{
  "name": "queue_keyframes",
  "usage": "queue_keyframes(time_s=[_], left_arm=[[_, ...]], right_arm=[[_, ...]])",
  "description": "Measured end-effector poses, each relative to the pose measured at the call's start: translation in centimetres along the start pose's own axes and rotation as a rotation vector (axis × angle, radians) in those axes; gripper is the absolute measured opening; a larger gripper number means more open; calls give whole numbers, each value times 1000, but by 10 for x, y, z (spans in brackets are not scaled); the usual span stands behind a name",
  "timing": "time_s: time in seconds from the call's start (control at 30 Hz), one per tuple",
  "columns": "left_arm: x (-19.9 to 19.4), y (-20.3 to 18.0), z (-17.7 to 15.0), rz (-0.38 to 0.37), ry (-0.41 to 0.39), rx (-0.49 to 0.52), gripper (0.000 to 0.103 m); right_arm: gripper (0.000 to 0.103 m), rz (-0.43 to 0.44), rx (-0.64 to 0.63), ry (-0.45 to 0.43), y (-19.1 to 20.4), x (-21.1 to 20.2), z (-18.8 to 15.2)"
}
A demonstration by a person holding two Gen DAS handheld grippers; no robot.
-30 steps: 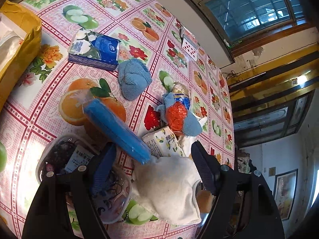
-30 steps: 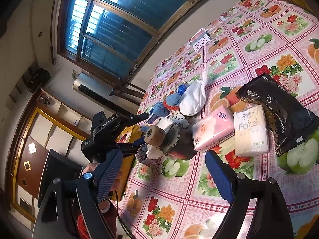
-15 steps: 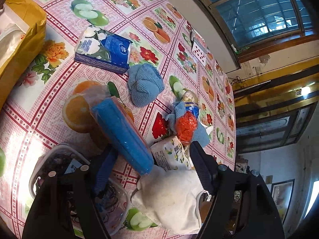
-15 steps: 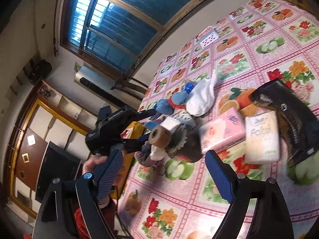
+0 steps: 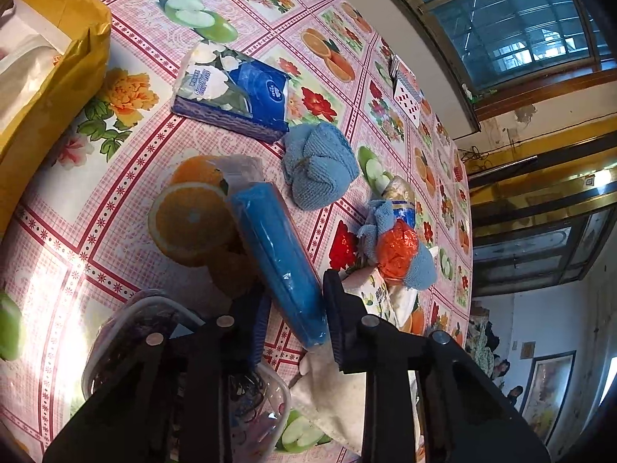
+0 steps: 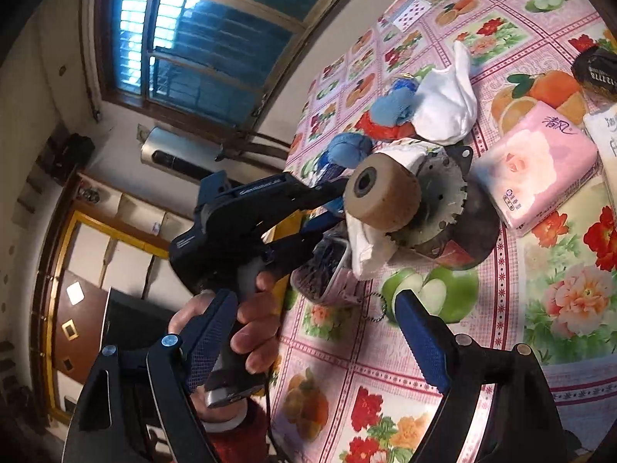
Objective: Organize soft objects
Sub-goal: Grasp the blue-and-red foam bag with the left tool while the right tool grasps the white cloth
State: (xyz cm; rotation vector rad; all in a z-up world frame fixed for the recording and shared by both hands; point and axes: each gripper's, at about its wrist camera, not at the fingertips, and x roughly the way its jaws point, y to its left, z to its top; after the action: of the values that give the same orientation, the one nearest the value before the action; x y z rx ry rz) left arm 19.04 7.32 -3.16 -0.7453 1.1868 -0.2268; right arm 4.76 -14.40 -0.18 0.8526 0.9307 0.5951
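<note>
At six o'clock of the left wrist view, left gripper (image 5: 299,320) drawn narrow, clamped across the near end of the long blue plastic-wrapped pack (image 5: 277,247), one pad on each flank as far as shows. Stood wide open a second ago, astride the crumpled white cloth (image 5: 331,389), now left at five o'clock beyond the right finger. Reads as a choice made and a grasp just taken, with the lift not yet begun. Lies slantwise, that pack, far end toward eleven o'clock over a printed orange, just beside the clear plastic tub (image 5: 115,332) at seven o'clock. Farther up the centre, a bundled light-blue knitted cloth (image 5: 318,166), and toward eleven o'clock a blue-and-white flowered tissue pack (image 5: 231,92); at nine o'clock, a yellow paper bag (image 5: 50,58). In the right wrist view, right gripper (image 6: 316,343) spread wide and empty, hanging above the table's edge, with a pink rose-printed tissue pack (image 6: 540,162) at three o'clock. Underneath everything, glossy pink oilcloth printed with fruit and flowers (image 5: 115,212), crowded and sunlit. Beyond the table at one o'clock, a wood-framed window (image 5: 520,19) and a yellow-trimmed wall.
</note>
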Motion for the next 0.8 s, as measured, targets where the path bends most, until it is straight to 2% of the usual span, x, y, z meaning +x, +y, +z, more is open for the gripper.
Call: queue_keyframes(time_s=[0.13, 0.17, 0.23, 0.33, 0.37, 0.47, 0.5, 0.6, 0.8], left_arm=[[0, 0, 0, -4, 14, 10, 24], [0, 1, 1, -12, 19, 8, 24], [0, 2, 2, -23, 27, 8, 24], [-1, 4, 2, -30, 31, 12, 24], [-1, 4, 2, -31, 33, 15, 24], [-3, 6, 1, -38, 39, 24, 24], [-3, 7, 2, -40, 41, 26, 24], [-5, 6, 2, -30, 35, 52, 22], [-18, 9, 2, -34, -10, 60, 15]], right_arm=[[82, -1, 83, -58, -7, 20, 0], [78, -2, 109, -95, -9, 22, 0], [75, 7, 139, -145, -14, 26, 1], [64, 35, 200, -146, -25, 42, 4], [58, 37, 219, -147, -29, 47, 4], [24, 38, 250, -190, -41, 51, 2], [17, 49, 263, -197, -46, 52, 2], [14, 104, 287, -155, -52, 59, 2], [13, 107, 197, -131, -28, 53, -4]])
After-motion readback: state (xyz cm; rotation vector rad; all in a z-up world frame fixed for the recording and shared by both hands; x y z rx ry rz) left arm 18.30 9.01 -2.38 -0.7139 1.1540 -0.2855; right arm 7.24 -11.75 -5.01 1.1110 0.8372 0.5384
